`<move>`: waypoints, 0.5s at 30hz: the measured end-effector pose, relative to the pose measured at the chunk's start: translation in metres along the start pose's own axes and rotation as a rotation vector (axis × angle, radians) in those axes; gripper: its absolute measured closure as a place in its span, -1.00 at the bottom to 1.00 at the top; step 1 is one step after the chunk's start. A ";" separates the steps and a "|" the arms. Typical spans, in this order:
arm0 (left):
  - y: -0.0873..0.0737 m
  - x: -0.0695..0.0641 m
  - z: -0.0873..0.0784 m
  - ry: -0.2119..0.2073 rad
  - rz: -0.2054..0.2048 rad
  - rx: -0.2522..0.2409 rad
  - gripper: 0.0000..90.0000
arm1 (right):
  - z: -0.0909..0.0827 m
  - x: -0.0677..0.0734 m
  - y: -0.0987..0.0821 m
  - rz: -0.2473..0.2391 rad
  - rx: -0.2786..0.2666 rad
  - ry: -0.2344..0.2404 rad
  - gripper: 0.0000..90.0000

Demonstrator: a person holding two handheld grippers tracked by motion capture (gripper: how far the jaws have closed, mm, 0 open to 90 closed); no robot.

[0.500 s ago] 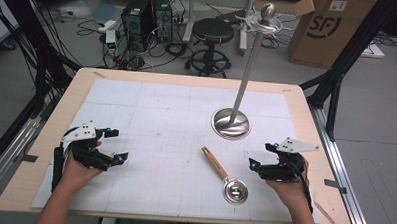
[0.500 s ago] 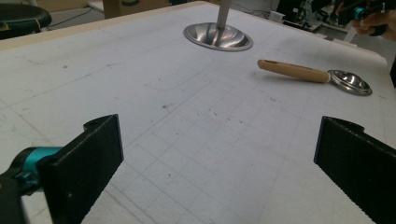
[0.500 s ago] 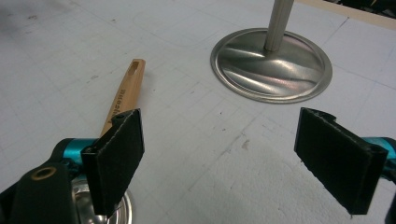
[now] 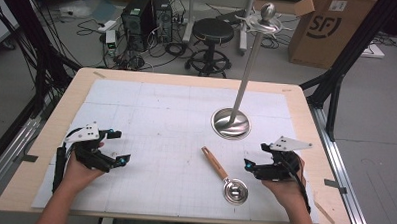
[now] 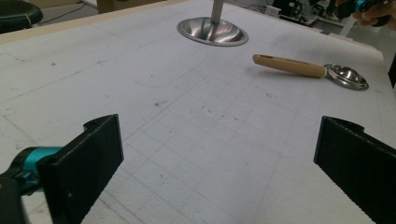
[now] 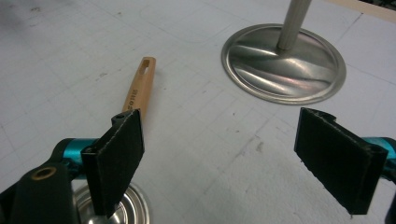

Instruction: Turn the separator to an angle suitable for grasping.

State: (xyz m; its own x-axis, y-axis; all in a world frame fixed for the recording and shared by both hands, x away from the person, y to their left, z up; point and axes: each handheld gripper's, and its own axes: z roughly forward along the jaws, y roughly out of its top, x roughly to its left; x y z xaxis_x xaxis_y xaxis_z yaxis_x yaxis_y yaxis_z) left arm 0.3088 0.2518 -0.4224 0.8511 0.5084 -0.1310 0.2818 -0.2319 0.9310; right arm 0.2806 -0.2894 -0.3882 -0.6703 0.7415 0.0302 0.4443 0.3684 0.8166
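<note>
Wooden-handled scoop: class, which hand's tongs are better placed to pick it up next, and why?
Right. The right tongs sit open just beside the scoop, its handle at their tips. The left tongs, also open, rest across the mat.

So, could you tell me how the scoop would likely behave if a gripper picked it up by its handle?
The scoop looks rigid: wooden handle, metal bowl. Gripped at the handle's far end, it may droop bowl-down. The smooth rounded handle could twist between flat pads.

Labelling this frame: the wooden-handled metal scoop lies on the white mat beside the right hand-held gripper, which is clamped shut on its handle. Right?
Not quite. The right hand-held gripper is open, jaws apart and empty, as the right gripper view shows. The wooden-handled metal scoop does lie on the white mat beside it.
</note>
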 end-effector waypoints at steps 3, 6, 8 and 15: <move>0.000 0.000 0.000 0.003 0.000 0.005 -0.96 | 0.007 0.008 0.004 -0.031 0.025 0.016 -0.67; -0.001 0.000 0.001 0.003 -0.001 0.018 -0.96 | 0.011 0.012 0.005 -0.041 0.046 0.018 -0.67; -0.001 0.000 0.001 0.003 0.001 0.026 -0.96 | 0.015 0.014 0.007 -0.026 0.079 0.017 -0.66; -0.002 0.001 0.001 -0.003 0.002 0.039 -0.96 | 0.031 0.026 0.010 -0.048 0.156 0.057 -0.60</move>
State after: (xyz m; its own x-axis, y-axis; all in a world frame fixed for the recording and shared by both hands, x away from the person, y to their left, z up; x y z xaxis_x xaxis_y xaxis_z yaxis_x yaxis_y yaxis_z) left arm 0.3093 0.2513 -0.4251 0.8531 0.5053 -0.1299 0.2969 -0.2655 0.9173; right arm 0.2862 -0.2484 -0.3969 -0.7234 0.6898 0.0300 0.4954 0.4883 0.7184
